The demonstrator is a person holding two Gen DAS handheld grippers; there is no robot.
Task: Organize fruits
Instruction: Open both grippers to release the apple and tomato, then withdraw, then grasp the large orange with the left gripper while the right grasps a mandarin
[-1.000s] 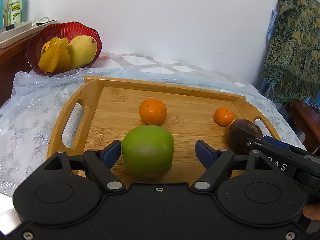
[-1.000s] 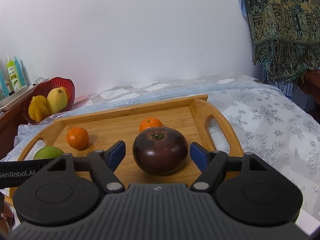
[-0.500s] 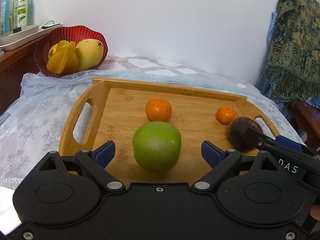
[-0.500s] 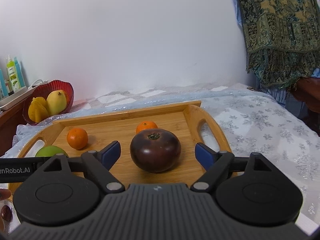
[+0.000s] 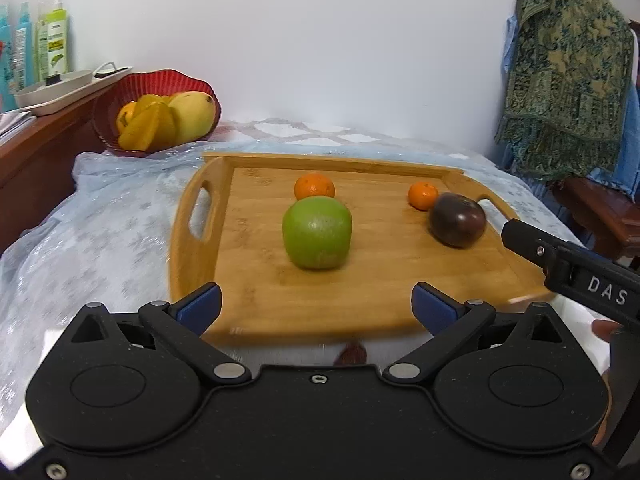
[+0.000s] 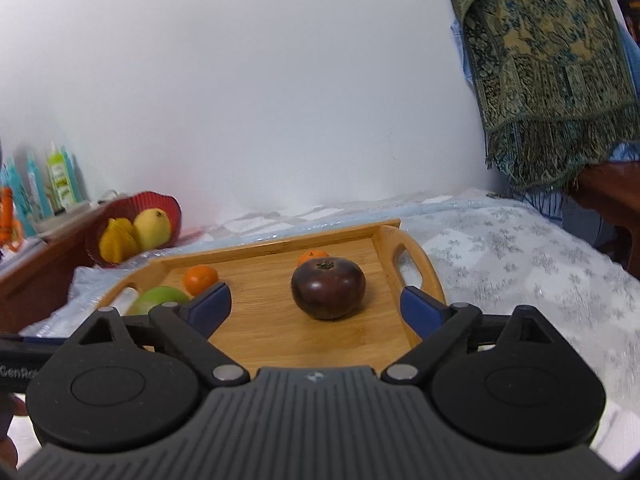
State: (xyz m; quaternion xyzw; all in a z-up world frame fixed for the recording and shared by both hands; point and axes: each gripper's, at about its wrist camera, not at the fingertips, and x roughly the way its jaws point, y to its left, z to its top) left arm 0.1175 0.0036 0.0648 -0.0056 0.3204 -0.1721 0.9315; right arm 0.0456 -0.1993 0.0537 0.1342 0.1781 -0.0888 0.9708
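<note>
A wooden tray (image 5: pixel 192 248) (image 6: pixel 416 252) lies on the pale cloth. On it rest a green apple (image 5: pixel 317 232) (image 6: pixel 160 298), a dark purple fruit (image 5: pixel 457 220) (image 6: pixel 328 289), a bigger orange (image 5: pixel 314 186) (image 6: pixel 201 279) and a small orange (image 5: pixel 423 195) (image 6: pixel 313 256). My left gripper (image 5: pixel 316 306) hangs before the tray's near edge, jaws still opening, nothing between them, the apple well ahead. My right gripper (image 6: pixel 315 305) stands short of the purple fruit, jaws still opening and empty. Part of the right gripper's body shows at the right edge of the left wrist view.
A red bowl (image 5: pixel 160 84) (image 6: pixel 164 204) with a mango and yellow starfruit sits at the back left. Bottles (image 5: pixel 52 44) stand on a brown shelf beside it. A patterned cloth (image 5: pixel 568 80) hangs at the right over dark wooden furniture (image 5: pixel 600 216).
Both grippers have let go and pulled back toward the tray's near edge, jaws widening. The apple and the purple fruit stay on the tray, now farther ahead of the fingers.
</note>
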